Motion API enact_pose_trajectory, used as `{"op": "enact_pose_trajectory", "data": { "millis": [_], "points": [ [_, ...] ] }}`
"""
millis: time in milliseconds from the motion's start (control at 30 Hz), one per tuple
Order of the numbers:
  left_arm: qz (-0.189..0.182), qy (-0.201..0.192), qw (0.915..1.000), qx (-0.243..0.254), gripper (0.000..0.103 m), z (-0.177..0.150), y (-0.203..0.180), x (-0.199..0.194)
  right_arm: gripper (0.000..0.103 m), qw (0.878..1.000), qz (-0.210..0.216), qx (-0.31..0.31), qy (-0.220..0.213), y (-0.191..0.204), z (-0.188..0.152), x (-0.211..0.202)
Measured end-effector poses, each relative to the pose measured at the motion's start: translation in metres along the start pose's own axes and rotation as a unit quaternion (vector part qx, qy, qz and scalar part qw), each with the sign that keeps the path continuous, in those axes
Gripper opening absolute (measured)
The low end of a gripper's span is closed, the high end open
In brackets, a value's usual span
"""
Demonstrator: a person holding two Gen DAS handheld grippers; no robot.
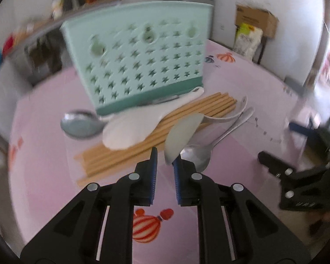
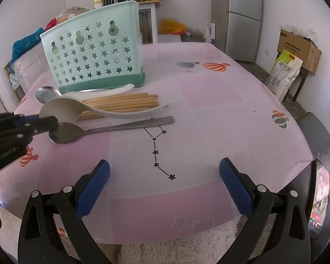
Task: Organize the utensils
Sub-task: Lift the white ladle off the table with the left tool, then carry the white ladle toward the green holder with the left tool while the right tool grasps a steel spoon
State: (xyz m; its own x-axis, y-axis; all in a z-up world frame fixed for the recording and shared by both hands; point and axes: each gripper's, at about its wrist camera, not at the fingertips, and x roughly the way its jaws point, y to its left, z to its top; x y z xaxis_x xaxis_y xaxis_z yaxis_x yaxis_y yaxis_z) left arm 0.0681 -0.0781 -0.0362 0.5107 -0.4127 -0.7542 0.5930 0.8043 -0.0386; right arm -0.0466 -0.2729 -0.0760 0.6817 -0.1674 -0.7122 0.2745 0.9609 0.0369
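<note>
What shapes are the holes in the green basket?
Stars, in rows across the mint-green basket, clearest in the right wrist view.
</note>
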Motion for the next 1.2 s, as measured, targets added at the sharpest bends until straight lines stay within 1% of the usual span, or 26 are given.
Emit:
{"op": "enact_pose_trajectory", "data": {
  "millis": [100, 133, 167, 267, 367, 467, 600, 667, 733, 800, 867, 1000, 1100, 1200],
  "points": [
    [-0.04, 0.007, 0.9967, -0.07, 0.021, -0.004, 0.016, -0.004, 0.097, 1.0, 0.0, 0.0, 0.0, 0.0, 0.0, 0.0],
    [-0.051, 0.007, 0.9944, -0.092, 0.021, -0.005, 0.021, -0.004, 0.097, 1.0, 0.0, 0.0, 0.0, 0.0, 0.0, 0.0],
    [-0.054, 0.006, 0.9933, -0.102, 0.021, -0.005, 0.024, -0.004, 0.097, 1.0, 0.0, 0.0, 0.0, 0.0, 0.0, 0.0],
    [-0.038, 0.002, 0.9945, -0.097, 0.021, -0.006, 0.022, 0.0, 0.097, 1.0, 0.0, 0.0, 0.0, 0.0, 0.0, 0.0],
    [-0.034, -0.008, 0.9957, -0.086, 0.021, -0.004, 0.016, 0.002, 0.097, 1.0, 0.0, 0.001, -0.001, 0.001, 0.001, 0.0],
    [-0.02, -0.02, 0.9967, -0.076, 0.021, 0.001, 0.011, 0.005, 0.097, 1.0, -0.001, 0.002, -0.002, 0.002, 0.001, 0.0],
    [-0.02, -0.022, 0.9942, -0.103, 0.021, 0.003, 0.015, 0.013, 0.097, 1.0, -0.004, 0.001, -0.003, 0.005, 0.001, -0.001],
    [-0.021, -0.029, 0.9922, -0.12, 0.018, 0.003, 0.018, 0.014, 0.097, 1.0, -0.006, -0.001, -0.005, 0.007, 0.0, -0.004],
    [-0.022, -0.03, 0.9903, -0.134, 0.01, 0.004, 0.022, 0.016, 0.097, 1.0, -0.007, -0.003, -0.01, 0.009, -0.002, -0.006],
    [-0.022, -0.033, 0.9889, -0.143, 0.006, 0.005, 0.023, 0.015, 0.097, 1.0, -0.008, -0.006, -0.016, 0.01, -0.002, -0.009],
    [-0.022, -0.04, 0.9881, -0.147, 0.005, 0.004, 0.024, 0.01, 0.097, 1.0, -0.01, -0.01, -0.023, 0.011, -0.003, -0.012],
    [-0.022, -0.069, 0.9867, -0.146, 0.002, 0.006, 0.024, -0.01, 0.097, 0.999, -0.012, -0.015, -0.039, 0.013, -0.004, -0.02],
    [-0.015, -0.092, 0.9862, -0.137, 0.001, 0.009, 0.021, -0.027, 0.097, 0.998, -0.013, -0.025, -0.055, 0.016, -0.005, -0.026],
    [-0.011, -0.115, 0.9839, -0.136, 0.001, 0.011, 0.021, -0.044, 0.097, 0.996, -0.007, -0.042, -0.073, 0.022, -0.006, -0.034]
  ]
}}
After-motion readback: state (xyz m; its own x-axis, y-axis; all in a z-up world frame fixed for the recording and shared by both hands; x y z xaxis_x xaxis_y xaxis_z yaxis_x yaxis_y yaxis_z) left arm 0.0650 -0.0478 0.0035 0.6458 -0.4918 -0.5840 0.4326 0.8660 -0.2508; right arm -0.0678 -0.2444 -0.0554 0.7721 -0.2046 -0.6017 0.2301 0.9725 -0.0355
